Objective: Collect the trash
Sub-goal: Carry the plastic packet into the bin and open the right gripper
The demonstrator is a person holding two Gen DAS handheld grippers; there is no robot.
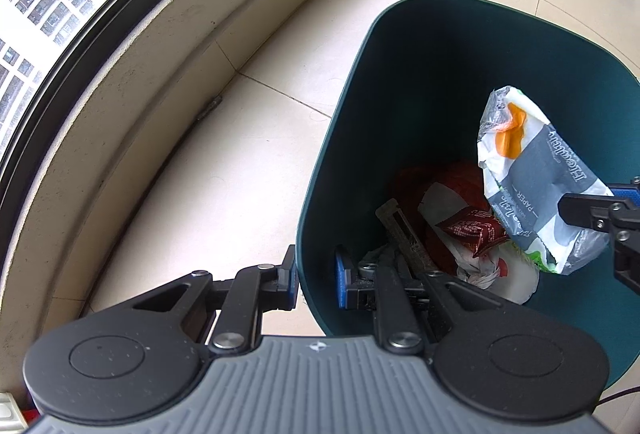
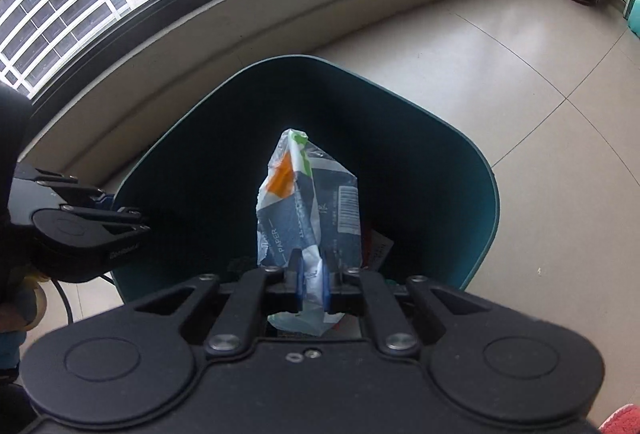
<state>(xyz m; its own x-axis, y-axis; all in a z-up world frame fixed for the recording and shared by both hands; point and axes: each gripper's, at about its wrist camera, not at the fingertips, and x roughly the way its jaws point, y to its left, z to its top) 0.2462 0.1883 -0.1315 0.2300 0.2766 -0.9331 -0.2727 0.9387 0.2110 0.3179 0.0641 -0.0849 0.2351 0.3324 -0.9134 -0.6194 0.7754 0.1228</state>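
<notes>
Standing by the window, I saw the left gripper [image 1: 316, 284] clamped on the near rim of the dark green bin [image 1: 420, 46], one finger outside the wall and the other inside. I judged that this grip was there to keep the bin steady and its mouth turned toward the other hand. The right gripper [image 2: 313, 282] was closed tightly on the lower end of a crumpled paper package [image 2: 308, 206], white and grey with an orange patch. The package hung over the open mouth of the bin, at the right side as seen from the left hand, and it was not yet inside. It touched nothing except the pads that pinched it. Holding it by one end let the rest of it point down into the bin, so I think it would fall cleanly when the jaws opened. At the bottom of the bin some rubbish already lay: a red wrapper [image 1: 474, 230], something white, and a grey flat piece. The pale tiled floor [image 1: 240, 154] around the bin showed no other litter in these views.
</notes>
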